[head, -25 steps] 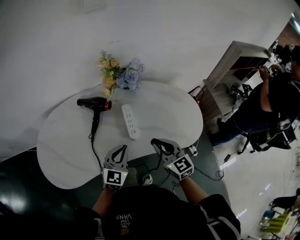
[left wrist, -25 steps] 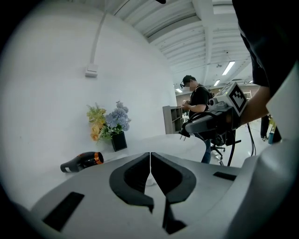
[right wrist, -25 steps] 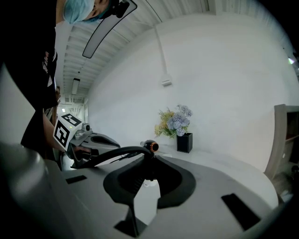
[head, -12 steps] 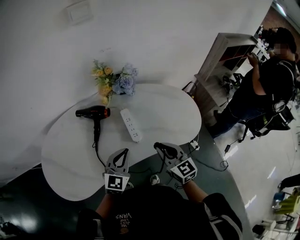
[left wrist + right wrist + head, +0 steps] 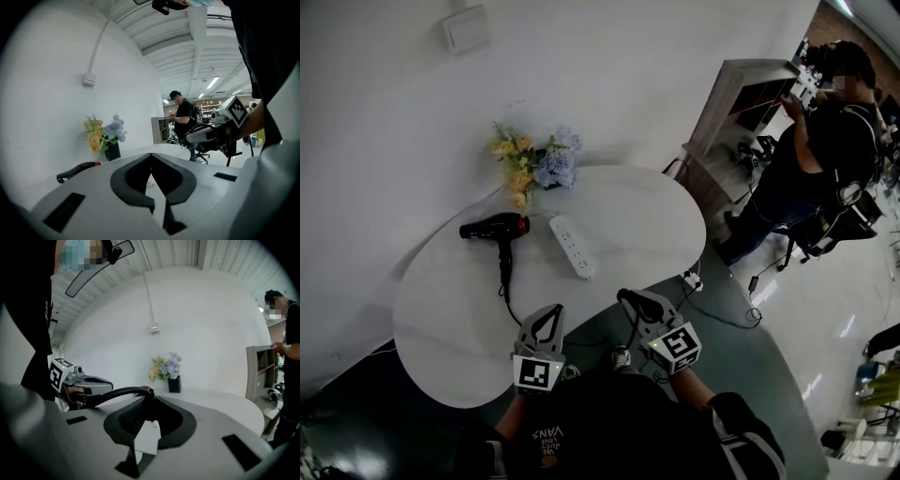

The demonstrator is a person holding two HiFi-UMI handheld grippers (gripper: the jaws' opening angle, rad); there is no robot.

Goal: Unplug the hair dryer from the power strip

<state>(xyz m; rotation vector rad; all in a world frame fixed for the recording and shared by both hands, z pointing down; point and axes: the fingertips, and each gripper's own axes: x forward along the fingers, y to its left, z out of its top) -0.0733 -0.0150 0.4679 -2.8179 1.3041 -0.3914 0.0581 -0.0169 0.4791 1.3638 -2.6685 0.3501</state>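
On the white table (image 5: 441, 319) the black hair dryer (image 5: 492, 228) lies at the left. Its cord (image 5: 504, 286) runs toward me and drops over the near edge. The white power strip (image 5: 572, 247) lies to the right of the dryer, with no plug visible in it. My left gripper (image 5: 551, 310) is shut and empty at the near table edge. My right gripper (image 5: 625, 297) hovers just off that edge, its tips together with nothing seen between them. The left gripper view shows the shut tips (image 5: 151, 155) and the dryer (image 5: 75, 171) beyond. The right gripper view shows its tips (image 5: 150, 400) in front of the dryer (image 5: 122, 392).
A vase of yellow and blue flowers (image 5: 530, 159) stands at the table's far edge by the wall. A person (image 5: 811, 150) stands at a shelf unit (image 5: 736, 117) to the right. Cables and a plug (image 5: 692, 279) lie on the dark floor beside the table.
Both grippers have drawn back a little from the table toward me and lifted. The head view has shifted so the table sits lower right. Neither gripper's jaws have visibly changed.
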